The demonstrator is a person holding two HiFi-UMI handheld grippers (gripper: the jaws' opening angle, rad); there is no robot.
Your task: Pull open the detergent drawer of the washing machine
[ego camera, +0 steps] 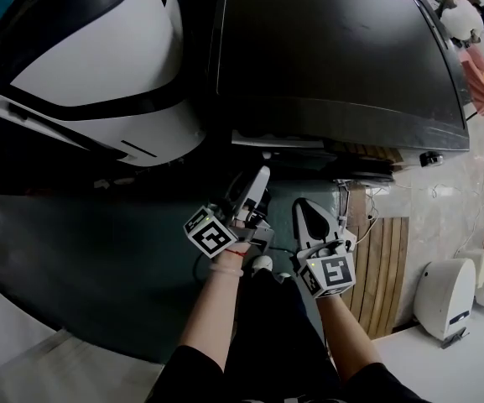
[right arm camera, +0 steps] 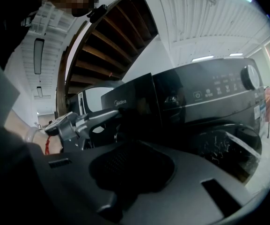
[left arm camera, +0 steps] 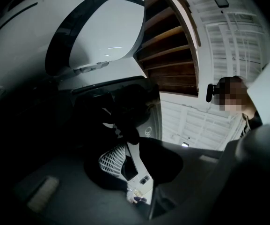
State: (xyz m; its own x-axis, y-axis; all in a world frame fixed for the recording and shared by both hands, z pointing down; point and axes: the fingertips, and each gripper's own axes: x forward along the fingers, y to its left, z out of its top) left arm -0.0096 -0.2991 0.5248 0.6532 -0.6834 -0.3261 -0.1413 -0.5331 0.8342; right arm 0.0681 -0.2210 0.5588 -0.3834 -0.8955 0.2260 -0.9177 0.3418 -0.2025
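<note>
down by my knees in the head view, i hold both tongs low and aimed at the front of the dark washing machine point(ego camera: 334, 49). the detergent drawer point(right arm camera: 125, 104) pulls out toward me, so i judge a level approach suits it. the left gripper point(ego camera: 260, 181) is clenched to a thin wedge with nothing in it, its tip near the machine's front edge. the right gripper point(ego camera: 304, 212) is clenched and empty too, a little further back. a white appliance point(ego camera: 99, 57) stands to the left.

in the left gripper view my jaws lie together in shadow. the white curve of that appliance is above, and the machine's front is too dark to pick the drawer out.

in the right gripper view the jaws are pressed together on nothing, and the drawer shows as the panel with the brand name, left of the buttons. it looks flush - not yet pulled. the left tongs' tip reaches just beside it - whether touching, i cannot tell.
</note>
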